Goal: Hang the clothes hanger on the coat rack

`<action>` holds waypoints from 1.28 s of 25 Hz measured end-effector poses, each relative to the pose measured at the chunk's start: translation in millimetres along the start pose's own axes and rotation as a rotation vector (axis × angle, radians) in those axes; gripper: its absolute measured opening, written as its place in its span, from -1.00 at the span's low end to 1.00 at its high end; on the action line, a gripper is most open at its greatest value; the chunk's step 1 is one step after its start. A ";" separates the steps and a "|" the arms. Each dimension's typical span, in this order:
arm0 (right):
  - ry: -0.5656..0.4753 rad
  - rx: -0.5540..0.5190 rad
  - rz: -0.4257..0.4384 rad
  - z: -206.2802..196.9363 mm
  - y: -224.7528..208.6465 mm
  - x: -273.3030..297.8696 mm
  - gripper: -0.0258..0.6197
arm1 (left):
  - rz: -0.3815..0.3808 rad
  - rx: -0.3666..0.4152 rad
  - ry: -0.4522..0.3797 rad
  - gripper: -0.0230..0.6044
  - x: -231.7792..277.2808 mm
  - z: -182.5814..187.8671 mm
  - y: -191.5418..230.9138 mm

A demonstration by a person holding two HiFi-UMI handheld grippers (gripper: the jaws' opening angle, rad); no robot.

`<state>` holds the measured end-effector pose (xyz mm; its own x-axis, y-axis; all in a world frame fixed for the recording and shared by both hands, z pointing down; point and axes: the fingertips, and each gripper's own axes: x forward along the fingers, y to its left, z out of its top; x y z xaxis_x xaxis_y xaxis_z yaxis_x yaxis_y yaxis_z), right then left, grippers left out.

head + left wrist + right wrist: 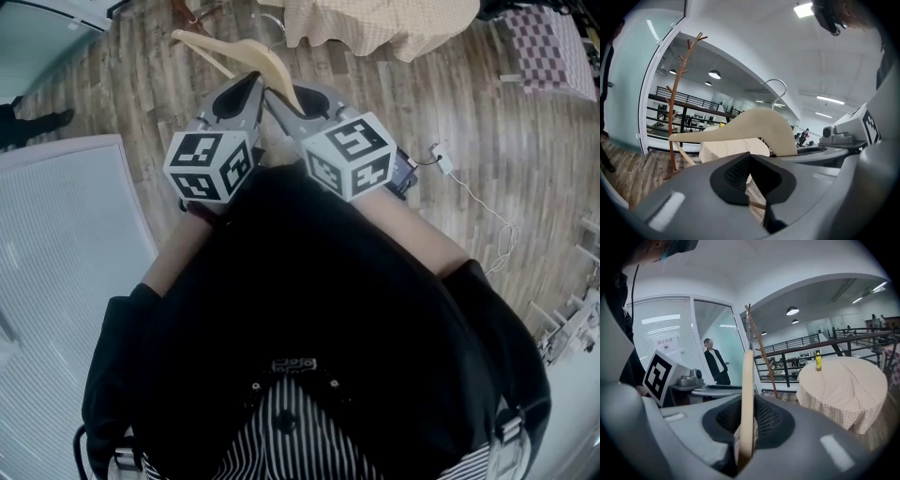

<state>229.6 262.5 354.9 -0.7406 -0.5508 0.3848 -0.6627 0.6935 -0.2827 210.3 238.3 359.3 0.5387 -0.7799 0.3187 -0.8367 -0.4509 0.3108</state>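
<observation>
Head view: left gripper (246,92) and right gripper (281,101) side by side before the chest, tips converging on the wooden clothes hanger (246,54) above the plank floor.
Left gripper view: left gripper (752,177) clenched on the hanger's thin lower bar; hanger body (757,129) up front, metal hook (776,90) upright; coat rack (675,103) well apart, bare.
Right gripper view: right gripper (746,423) clamped on the hanger arm (747,394), seen edge-on; coat rack (761,350) beyond; clothed table (843,390) with yellow bottle (818,361).
</observation>
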 end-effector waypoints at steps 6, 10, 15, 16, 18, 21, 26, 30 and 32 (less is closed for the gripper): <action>0.002 0.012 -0.032 13.6 11.8 47.3 -0.75 | -0.029 -0.003 0.005 -0.92 -3.5 12.2 48.8; 0.004 0.021 -0.041 18.7 21.3 82.5 -0.75 | -0.038 -0.004 0.006 -0.92 -9.4 15.5 84.4; 0.016 0.007 -0.025 27.5 45.9 130.2 -0.75 | -0.019 -0.017 -0.001 -0.92 -23.6 21.1 137.3; 0.019 0.005 -0.021 27.8 50.5 139.0 -0.75 | -0.013 -0.021 -0.003 -0.92 -26.3 20.9 147.2; 0.023 0.002 -0.012 29.2 58.9 154.9 -0.75 | -0.004 -0.024 -0.010 -0.92 -33.1 21.6 163.9; 0.028 -0.003 0.005 34.8 69.6 174.4 -0.75 | 0.010 -0.030 -0.017 -0.92 -42.1 25.1 184.7; 0.058 -0.037 0.049 39.5 90.3 200.6 -0.75 | 0.065 -0.048 -0.047 -0.92 -60.0 30.8 214.7; 0.097 -0.059 0.109 36.5 110.3 211.3 -0.75 | 0.123 -0.092 -0.066 -0.92 -79.3 26.4 229.2; 0.109 -0.070 0.137 31.5 116.2 221.6 -0.75 | 0.144 -0.109 -0.074 -0.92 -83.9 20.1 240.5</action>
<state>-15.1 206.4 379.7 -0.8042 -0.3983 0.4412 -0.5446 0.7911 -0.2785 -38.1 186.5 389.3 0.4024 -0.8644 0.3016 -0.8867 -0.2860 0.3633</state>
